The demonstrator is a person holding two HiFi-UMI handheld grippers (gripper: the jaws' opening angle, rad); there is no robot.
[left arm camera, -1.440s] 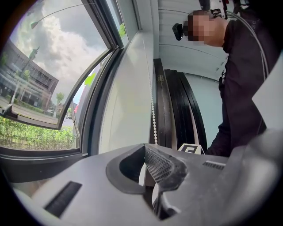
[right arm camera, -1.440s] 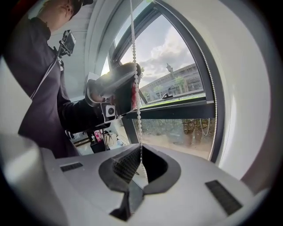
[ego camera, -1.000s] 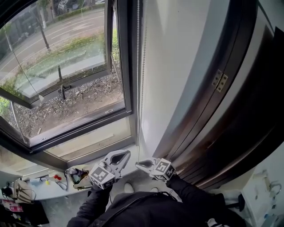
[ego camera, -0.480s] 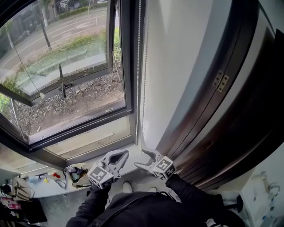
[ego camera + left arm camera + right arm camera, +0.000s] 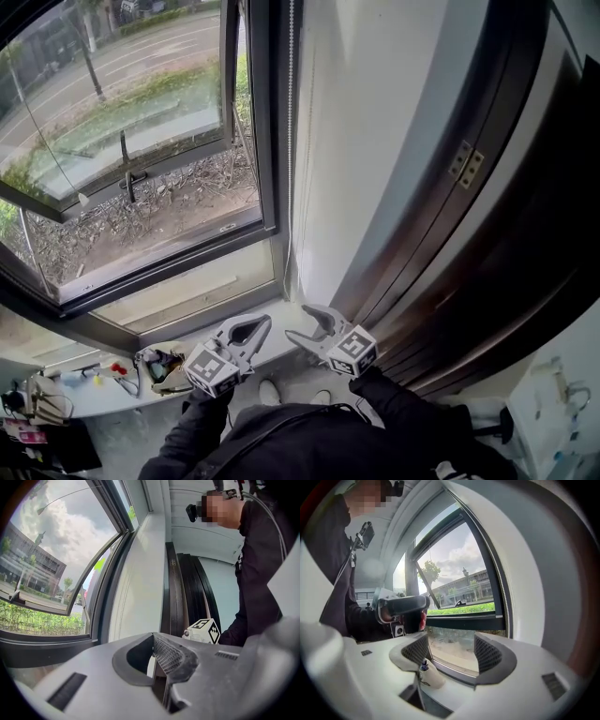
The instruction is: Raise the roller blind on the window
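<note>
The head view shows the blind's bead chain (image 5: 290,141) hanging down the dark window frame beside the white wall. The blind itself is out of view. Low in front of me, my left gripper (image 5: 265,323) is shut with nothing visible in it; its own view shows the left gripper (image 5: 154,637) with pads pressed together. Just right of it, below the chain's lower end, my right gripper (image 5: 298,324) has wide jaws that are closing. In the right gripper's own view nothing lies between the pads of the right gripper (image 5: 450,646). There the chain (image 5: 502,592) runs beyond the right pad.
A tilted-open window sash (image 5: 131,141) lies left of the chain, with the sill (image 5: 187,300) below it. A dark wooden door frame (image 5: 450,244) with a hinge (image 5: 464,167) runs down the right. A cluttered desk (image 5: 75,384) sits at the lower left.
The right gripper's jaws went from shut to wide open, and it shifted slightly up toward the wall. The left gripper stayed shut and barely moved.
</note>
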